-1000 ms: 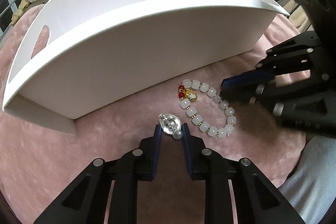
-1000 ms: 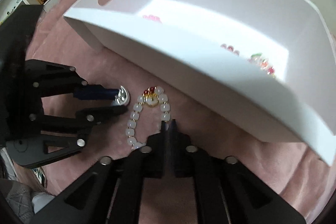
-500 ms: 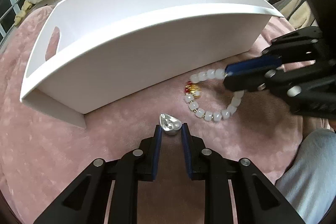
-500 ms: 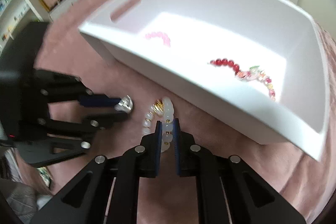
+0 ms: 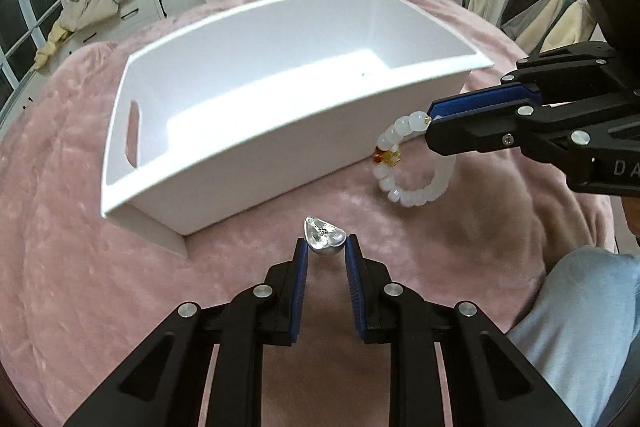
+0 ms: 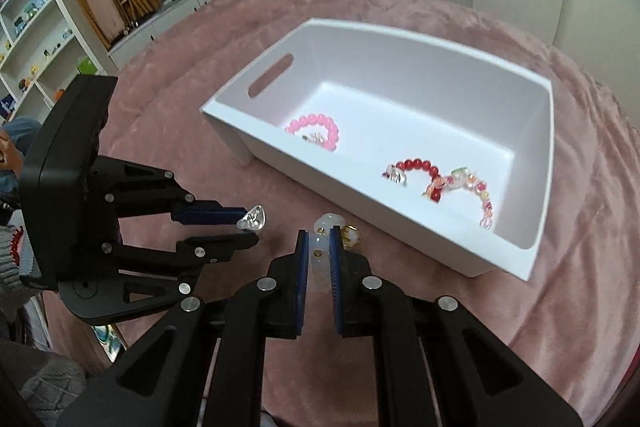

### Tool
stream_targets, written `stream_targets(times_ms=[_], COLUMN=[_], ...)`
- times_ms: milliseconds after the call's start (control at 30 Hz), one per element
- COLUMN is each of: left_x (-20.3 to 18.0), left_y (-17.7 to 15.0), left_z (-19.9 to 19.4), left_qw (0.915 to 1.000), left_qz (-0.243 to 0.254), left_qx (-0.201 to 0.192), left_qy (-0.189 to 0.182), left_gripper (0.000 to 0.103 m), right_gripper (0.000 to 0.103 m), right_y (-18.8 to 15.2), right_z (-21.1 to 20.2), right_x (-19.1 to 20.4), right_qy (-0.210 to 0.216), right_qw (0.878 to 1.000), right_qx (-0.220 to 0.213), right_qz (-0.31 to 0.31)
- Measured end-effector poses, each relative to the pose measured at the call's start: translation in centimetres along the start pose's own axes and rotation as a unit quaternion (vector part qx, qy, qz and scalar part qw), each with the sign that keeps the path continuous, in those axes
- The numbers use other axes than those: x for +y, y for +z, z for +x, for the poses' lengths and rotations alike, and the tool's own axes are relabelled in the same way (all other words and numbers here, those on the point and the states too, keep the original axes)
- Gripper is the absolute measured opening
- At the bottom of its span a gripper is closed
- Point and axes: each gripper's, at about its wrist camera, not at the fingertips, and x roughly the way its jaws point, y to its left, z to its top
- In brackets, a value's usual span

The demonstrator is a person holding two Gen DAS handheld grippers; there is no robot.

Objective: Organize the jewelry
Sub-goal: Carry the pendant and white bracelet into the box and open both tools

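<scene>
White beads of the bracelet (image 5: 416, 163) hang pinched in the right hand-held gripper (image 6: 319, 254), near the tray (image 5: 280, 143). The left hand-held gripper (image 5: 325, 253) clamps a silver charm (image 5: 323, 238). Each should clear the near wall, lower inside, then release onto bare floor.

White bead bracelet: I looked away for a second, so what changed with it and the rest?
The right hand-held gripper closed on the white bead bracelet and lifted it off the pink blanket; it now hangs beside the white tray. The left hand-held gripper rose too, keeping its silver charm. The tray stayed put.
</scene>
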Motion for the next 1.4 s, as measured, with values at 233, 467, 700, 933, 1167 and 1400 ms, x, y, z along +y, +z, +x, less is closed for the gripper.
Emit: stream_targets(times_ms=[233,467,700,933,1167,1400], left_x=[-0.5,0.2,1.7,2.5,3.6,5.4], left_y=[0.3,2.0,4.9,7.2,9.1,9.7], left_z=[-2.3,-4.7,-5.7,-5.1,-1.6,4.1], left_qw=[0.9995,0.9987,0.9976,0.9968,0.9976,0.9970], left_qz=[0.017,0.018,0.014,0.017,0.007,-0.034], left_qx=[-0.024,-0.043,-0.059,-0.063,-0.040,0.026], left_qy=[0.012,0.023,0.036,0.047,0.056,0.064], left_gripper=[0.024,0.024,0.024,0.024,0.024,0.024], right_gripper=[0.011,0.011,0.011,0.011,0.011,0.011], right_y=[1.8,3.8,5.8,6.6,6.4,5.5], right_z=[-2.5,-4.8,-5.8,-4.5,-2.0,0.3], right_x=[0.1,-0.2,-1.7,-4.2,-7.2,-9.5], right_qy=[0.001,-0.004,-0.011,-0.032,-0.052,-0.058], right_qw=[1.000,0.999,0.997,0.996,0.995,0.992], right_qx=[-0.029,-0.052,-0.074,-0.073,-0.062,-0.052], right_qz=[0.000,0.001,0.016,0.036,0.064,0.095])
